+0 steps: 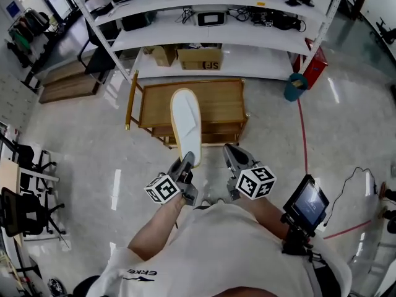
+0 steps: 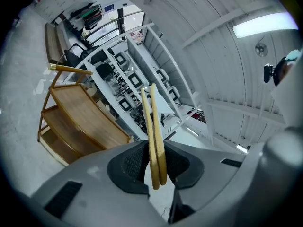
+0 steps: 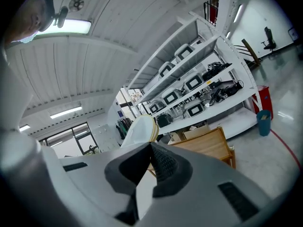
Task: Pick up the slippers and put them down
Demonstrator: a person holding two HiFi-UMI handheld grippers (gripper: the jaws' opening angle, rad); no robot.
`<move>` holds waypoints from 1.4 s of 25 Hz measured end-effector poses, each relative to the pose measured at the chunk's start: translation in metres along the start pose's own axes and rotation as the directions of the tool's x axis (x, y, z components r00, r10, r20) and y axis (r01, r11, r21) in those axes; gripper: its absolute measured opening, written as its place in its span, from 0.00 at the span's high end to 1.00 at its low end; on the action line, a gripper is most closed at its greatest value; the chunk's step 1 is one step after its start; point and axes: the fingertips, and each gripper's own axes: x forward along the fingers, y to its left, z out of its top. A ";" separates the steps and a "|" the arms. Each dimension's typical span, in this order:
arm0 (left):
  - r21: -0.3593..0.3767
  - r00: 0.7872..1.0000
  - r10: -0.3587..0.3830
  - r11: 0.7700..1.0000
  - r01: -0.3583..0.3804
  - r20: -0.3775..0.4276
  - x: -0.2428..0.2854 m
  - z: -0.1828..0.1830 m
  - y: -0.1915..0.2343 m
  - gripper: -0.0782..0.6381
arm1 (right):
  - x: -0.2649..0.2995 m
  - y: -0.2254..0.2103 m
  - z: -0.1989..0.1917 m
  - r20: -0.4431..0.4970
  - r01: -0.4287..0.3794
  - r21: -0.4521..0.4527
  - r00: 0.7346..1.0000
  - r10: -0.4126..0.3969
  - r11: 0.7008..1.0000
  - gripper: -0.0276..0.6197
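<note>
Two flat white slippers with tan edges, pressed together as a pair. Clamped at one end between the left gripper's jaws, jutting straight ahead beyond them.

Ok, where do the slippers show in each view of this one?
Head view: centre, slippers standing out from the left claw, over the wooden cart.
Left gripper view: centre, edge-on, slippers pinched between the jaws.
Right gripper view: left of centre, slippers above the right claw, not in it.
Shared landmark: the wooden cart, at left and right of centre.
</note>
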 end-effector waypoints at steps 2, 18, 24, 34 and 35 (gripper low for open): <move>-0.003 0.999 -0.024 1.000 0.024 -0.025 0.006 -0.001 -0.002 0.80 | -0.003 -0.001 0.002 0.013 0.027 -0.001 1.000 -0.027 1.000 0.96; -0.062 0.968 -0.155 0.987 0.145 -0.199 0.014 -0.043 -0.008 0.80 | -0.058 -0.010 -0.024 0.082 0.251 0.049 0.964 -0.255 0.967 0.96; -0.088 0.960 -0.155 0.986 0.138 -0.231 0.011 -0.050 -0.002 0.80 | -0.060 -0.009 -0.034 0.073 0.286 0.071 0.954 -0.291 0.956 0.96; -0.076 0.965 -0.125 0.991 0.110 -0.230 0.049 -0.062 0.002 0.80 | -0.054 -0.046 -0.018 0.074 0.268 0.069 0.959 -0.273 0.961 0.96; -0.078 0.966 -0.121 0.991 0.106 -0.227 0.055 -0.063 0.002 0.80 | -0.053 -0.051 -0.014 0.075 0.263 0.068 0.960 -0.268 0.962 0.96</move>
